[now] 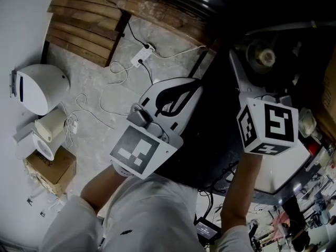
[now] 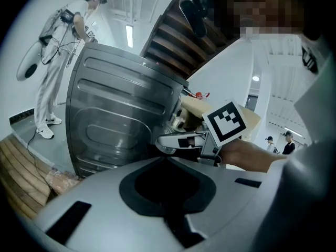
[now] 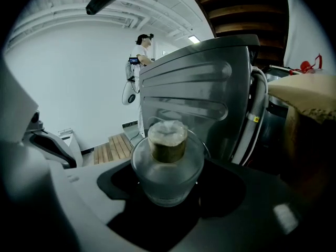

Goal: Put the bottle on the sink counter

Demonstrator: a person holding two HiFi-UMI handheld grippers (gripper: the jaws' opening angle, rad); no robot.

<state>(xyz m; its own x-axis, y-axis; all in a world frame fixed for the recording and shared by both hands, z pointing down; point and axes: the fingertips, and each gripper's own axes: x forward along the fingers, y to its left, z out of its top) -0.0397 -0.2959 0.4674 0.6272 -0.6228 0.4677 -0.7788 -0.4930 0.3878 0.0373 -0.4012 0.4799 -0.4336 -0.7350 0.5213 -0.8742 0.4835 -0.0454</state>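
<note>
A clear bottle [image 3: 167,159] with a pale cap and brownish neck lies between the wide-spread jaws of my right gripper [image 3: 168,196], cap end toward the camera; the jaws hold it. From the head view its cap [image 1: 264,56] shows just beyond the right gripper [image 1: 265,85], at the right. A ribbed stainless-steel body [image 3: 194,93] stands right behind the bottle. My left gripper [image 1: 169,101] hangs beside it to the left, its jaws together with nothing in them. In the left gripper view the left gripper [image 2: 168,164] points at the same steel body [image 2: 121,114].
On the floor at the left are a white rounded appliance [image 1: 39,88], a cardboard box [image 1: 52,169] and a power strip with cables [image 1: 143,54]. Wooden slats [image 1: 84,22] lie at the top left. A person in white [image 2: 58,62] stands far off.
</note>
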